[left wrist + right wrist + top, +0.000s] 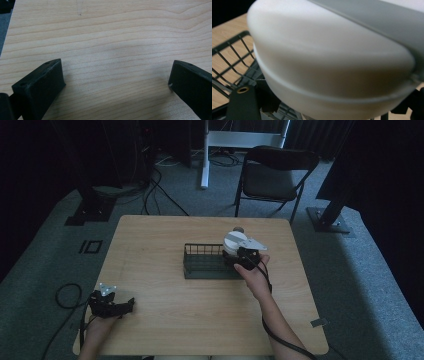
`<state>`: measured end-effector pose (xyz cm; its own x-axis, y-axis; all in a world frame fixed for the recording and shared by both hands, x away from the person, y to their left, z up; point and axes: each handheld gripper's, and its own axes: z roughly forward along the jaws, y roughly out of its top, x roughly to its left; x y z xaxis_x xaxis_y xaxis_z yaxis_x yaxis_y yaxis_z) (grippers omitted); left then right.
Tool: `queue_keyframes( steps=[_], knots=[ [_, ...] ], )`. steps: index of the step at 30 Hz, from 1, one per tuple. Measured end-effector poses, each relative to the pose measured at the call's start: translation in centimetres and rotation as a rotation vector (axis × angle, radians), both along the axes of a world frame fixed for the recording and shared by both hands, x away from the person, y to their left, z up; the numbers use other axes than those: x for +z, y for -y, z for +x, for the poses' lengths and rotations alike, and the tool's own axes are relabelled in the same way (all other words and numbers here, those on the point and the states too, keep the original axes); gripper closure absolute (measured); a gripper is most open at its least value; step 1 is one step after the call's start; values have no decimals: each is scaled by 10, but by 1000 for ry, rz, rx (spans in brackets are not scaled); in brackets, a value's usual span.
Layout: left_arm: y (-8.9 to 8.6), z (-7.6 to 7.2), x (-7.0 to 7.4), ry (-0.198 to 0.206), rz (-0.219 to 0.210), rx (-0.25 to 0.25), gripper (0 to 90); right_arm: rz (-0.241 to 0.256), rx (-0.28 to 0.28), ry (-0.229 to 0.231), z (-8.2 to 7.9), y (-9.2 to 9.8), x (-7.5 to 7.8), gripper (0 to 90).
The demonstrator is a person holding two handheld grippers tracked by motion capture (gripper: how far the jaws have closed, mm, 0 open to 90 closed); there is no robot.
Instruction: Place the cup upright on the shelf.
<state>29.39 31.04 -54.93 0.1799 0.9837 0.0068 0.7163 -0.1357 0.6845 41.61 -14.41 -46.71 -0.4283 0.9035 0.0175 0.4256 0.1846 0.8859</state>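
Where the wooden worktop (165, 320) carries its load, the items stand as follows.

Item one: white bowl (234, 241), round, turned on its side, held at the right end of the black wire rack (200, 262), over the rack's far right corner. In the right gripper view the bowl (332, 62) sits hard up against the camera, its pale wall and raised rim band crossing the frame, rack wires (229, 60) to its lower left.

Item two: right gripper (246, 257), in the person's right hand (254, 272), just on the near side of the bowl. Jaws closed upon the bowl; their black tips show at the lower edges of the right gripper view, on either side of the bowl's rim.

Item three: left gripper (127, 306), in the left hand (97, 326), low at the near left corner of the worktop, well apart from rack and bowl. Jaws spread wide, bare wood grain (112, 62) between them, nothing held.

Item four: folding chair (275, 172), dark, on grey carpet beyond the worktop's far edge.
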Motion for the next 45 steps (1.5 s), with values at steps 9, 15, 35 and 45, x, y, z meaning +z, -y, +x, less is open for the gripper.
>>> queue_keyframes(
  steps=[9, 15, 35, 45],
  knots=[
    [0, 0, 0, 0, 0, 0, 2, -35, 13, -23, 3, -3, -8, 185],
    [0, 0, 0, 0, 0, 0, 2, -27, 17, -44, 4, -3, -13, 185],
    [0, 0, 0, 0, 0, 0, 2, 16, 40, 21, -4, 3, -13, 123],
    [0, 0, 0, 0, 0, 0, 2, 35, 45, 28, -13, 8, -12, 122]
  ],
)
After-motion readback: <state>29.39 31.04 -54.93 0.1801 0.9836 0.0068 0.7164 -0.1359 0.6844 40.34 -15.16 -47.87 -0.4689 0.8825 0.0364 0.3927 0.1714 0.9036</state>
